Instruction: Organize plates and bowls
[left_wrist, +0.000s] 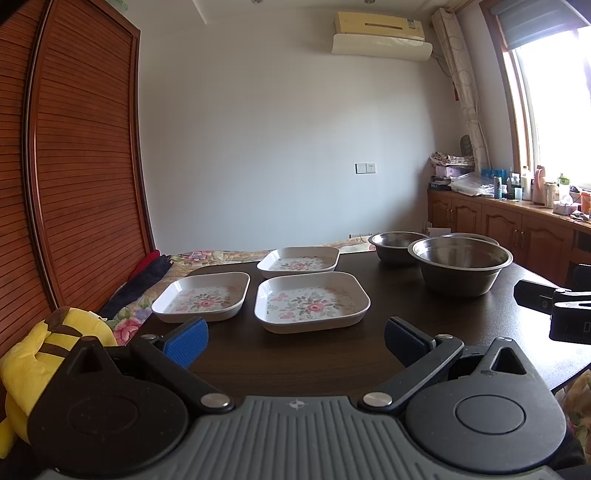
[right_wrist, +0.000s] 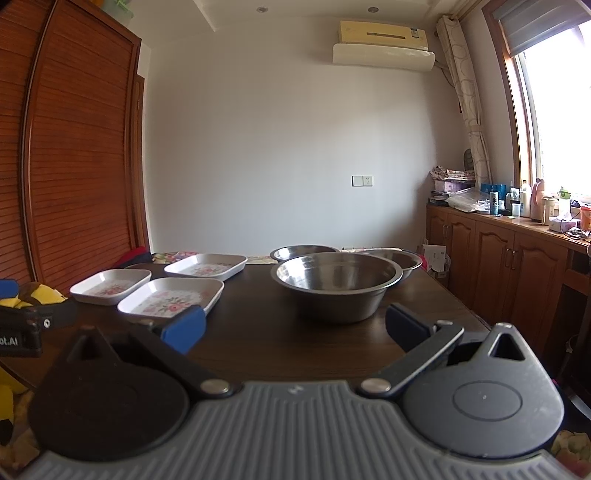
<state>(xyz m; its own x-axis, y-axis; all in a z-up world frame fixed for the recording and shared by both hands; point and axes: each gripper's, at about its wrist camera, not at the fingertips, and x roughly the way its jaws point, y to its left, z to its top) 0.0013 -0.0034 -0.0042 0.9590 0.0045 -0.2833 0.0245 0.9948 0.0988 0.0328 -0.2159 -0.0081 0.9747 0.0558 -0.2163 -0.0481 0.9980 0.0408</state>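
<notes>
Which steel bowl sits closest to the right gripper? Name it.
The largest steel bowl, front and centre before the open right gripper. The two smaller bowls sit behind it, partly hidden by its rim.

You face a plain white wall (left_wrist: 266, 147) with an air conditioner (left_wrist: 380, 33) high up, a louvred wooden wardrobe (left_wrist: 81, 166) on your left, and bright window (left_wrist: 554, 110) light over wooden cabinets (left_wrist: 498, 225) on your right.

Three floral plates (left_wrist: 312, 300) and steel bowls (left_wrist: 460, 264) on a dark table (left_wrist: 295, 362). Left gripper (left_wrist: 295, 338) spread wide, empty.
</notes>
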